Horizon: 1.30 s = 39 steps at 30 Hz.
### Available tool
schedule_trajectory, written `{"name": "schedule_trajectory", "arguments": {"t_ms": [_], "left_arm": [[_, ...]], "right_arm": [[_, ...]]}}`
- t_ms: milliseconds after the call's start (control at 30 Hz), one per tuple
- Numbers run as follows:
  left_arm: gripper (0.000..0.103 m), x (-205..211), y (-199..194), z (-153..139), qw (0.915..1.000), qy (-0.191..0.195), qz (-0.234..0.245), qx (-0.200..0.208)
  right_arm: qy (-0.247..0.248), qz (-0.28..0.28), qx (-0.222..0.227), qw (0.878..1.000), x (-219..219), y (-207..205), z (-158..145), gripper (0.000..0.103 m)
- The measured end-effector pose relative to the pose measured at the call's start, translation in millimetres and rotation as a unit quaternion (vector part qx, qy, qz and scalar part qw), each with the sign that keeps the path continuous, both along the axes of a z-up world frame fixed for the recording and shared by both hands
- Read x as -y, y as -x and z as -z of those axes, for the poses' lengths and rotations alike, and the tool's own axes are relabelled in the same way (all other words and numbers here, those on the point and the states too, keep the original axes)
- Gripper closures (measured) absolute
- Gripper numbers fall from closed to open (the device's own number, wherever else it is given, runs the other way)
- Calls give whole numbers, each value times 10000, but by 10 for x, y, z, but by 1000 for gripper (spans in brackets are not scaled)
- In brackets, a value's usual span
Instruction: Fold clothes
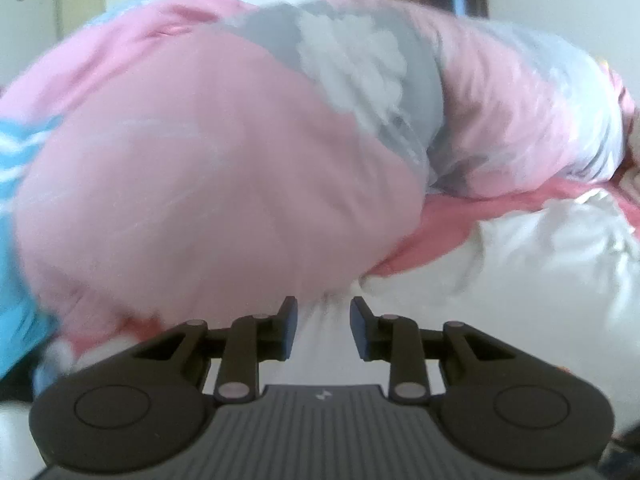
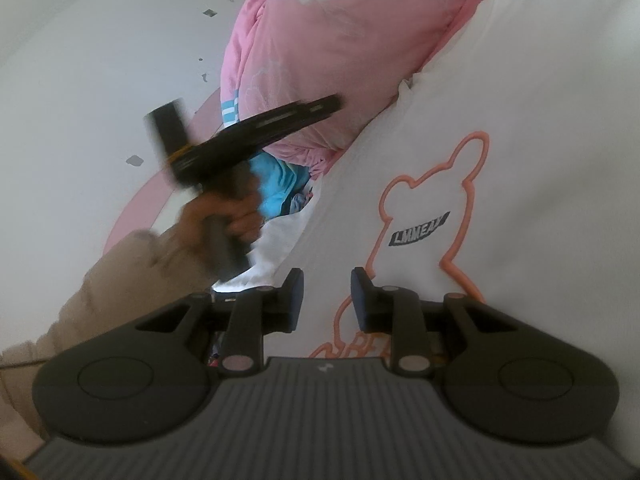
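Note:
A white T-shirt (image 2: 520,120) with an orange bear outline (image 2: 472,184) and a black label (image 2: 419,229) lies spread on the bed. My right gripper (image 2: 326,280) hovers low over its printed front, jaws apart, nothing pinched between them. In the left wrist view my left gripper (image 1: 323,312) is open above white cloth (image 1: 540,280), close to a bulky pink quilt (image 1: 220,160). Seen from the right wrist, the left gripper (image 2: 334,102) is blurred, held by a hand (image 2: 224,216) near the shirt's left edge.
The pink and grey flowered quilt (image 2: 320,48) is heaped along the far side of the shirt. A bright blue garment (image 2: 276,188) lies crumpled beside it. A beige sleeve (image 2: 100,280) reaches in from the left. White floor (image 2: 100,60) lies beyond the bed.

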<state>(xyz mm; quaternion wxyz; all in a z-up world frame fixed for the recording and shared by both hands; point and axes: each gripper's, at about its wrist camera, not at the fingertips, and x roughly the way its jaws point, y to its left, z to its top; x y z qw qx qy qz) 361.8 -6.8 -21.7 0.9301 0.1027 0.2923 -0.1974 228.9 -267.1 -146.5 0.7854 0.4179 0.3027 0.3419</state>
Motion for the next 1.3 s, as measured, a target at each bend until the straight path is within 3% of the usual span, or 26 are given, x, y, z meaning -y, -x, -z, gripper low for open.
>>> {"name": "schedule_trajectory", "arguments": {"t_ms": [267, 433, 833, 967, 1100, 1300], "left_arm": [[71, -597, 911, 121, 9920, 856, -674, -644], [63, -821, 1401, 147, 9815, 1254, -1121, -912], [37, -745, 2137, -665, 9900, 1112, -849, -153], [29, -558, 2116, -672, 9906, 1145, -725, -169], [28, -255, 1912, -485, 9890, 1193, -671, -552], [28, 257, 1525, -163, 9891, 1017, -597, -885]], "right_arm": [[-138, -18, 6, 9999, 57, -7, 34, 76], [-378, -52, 27, 9993, 91, -16, 58, 72], [-752, -42, 11, 9972, 160, 24, 64, 63], [-489, 250, -283, 9981, 221, 149, -74, 60], [-118, 522, -487, 9974, 419, 422, -285, 58], [1135, 1219, -365, 9853, 940, 878, -726, 58]]}}
